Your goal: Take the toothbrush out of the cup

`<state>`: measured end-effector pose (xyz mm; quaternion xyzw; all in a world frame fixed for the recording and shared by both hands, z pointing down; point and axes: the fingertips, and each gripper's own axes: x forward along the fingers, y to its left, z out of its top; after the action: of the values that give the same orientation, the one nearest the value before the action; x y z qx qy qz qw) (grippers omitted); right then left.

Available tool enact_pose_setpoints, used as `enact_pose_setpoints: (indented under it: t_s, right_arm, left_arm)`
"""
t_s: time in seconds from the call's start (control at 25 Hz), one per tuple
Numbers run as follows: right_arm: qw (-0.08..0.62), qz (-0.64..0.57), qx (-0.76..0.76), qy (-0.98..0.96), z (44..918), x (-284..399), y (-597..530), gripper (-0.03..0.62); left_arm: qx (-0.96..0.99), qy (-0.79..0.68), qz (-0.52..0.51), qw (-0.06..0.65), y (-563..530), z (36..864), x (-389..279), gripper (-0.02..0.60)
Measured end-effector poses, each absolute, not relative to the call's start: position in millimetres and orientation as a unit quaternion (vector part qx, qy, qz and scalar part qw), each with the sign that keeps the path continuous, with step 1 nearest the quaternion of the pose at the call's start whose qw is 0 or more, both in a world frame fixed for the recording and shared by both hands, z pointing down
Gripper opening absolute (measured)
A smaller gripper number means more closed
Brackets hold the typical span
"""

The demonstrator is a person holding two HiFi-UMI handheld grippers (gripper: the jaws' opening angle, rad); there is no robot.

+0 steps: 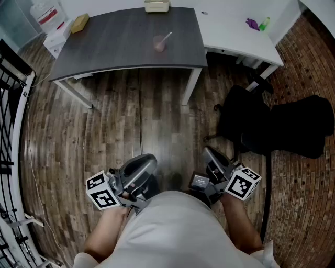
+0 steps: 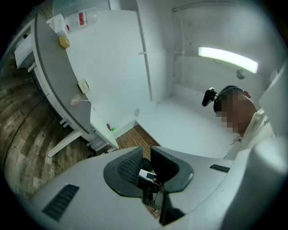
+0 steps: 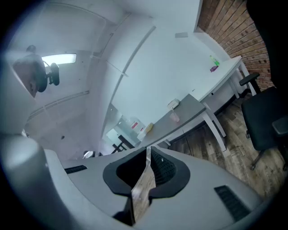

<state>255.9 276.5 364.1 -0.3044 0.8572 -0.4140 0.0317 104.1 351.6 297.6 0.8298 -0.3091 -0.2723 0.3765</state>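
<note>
A pinkish translucent cup (image 1: 158, 44) stands near the far middle of the dark grey table (image 1: 115, 47). A white toothbrush (image 1: 166, 36) leans out of it to the right. The cup also shows small and far off in the left gripper view (image 2: 75, 102) and the right gripper view (image 3: 174, 117). Both grippers are held low against the person's body, far from the table. My left gripper (image 1: 148, 158) (image 2: 147, 150) has its jaws drawn together with nothing held. My right gripper (image 1: 208, 152) (image 3: 147, 149) has its tips touching, empty too.
A black office chair (image 1: 272, 125) stands on the wooden floor at the right. A white desk (image 1: 235, 31) adjoins the table and carries a green bottle (image 1: 265, 22). A beige device (image 1: 157, 5) and a yellow block (image 1: 79, 23) lie on the table. A black rack (image 1: 10, 78) lines the left.
</note>
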Motion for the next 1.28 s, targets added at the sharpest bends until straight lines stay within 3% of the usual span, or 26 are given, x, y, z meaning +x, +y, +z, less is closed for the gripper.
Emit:
enact_pose_setpoints:
  t_s: [1.28]
  right_arm:
    - [0.008,-0.436,-0.3,0.848,382,293,224,0.017]
  left_arm:
    - [0.817,-0.332,-0.272,0.385,290,309,129,0.051]
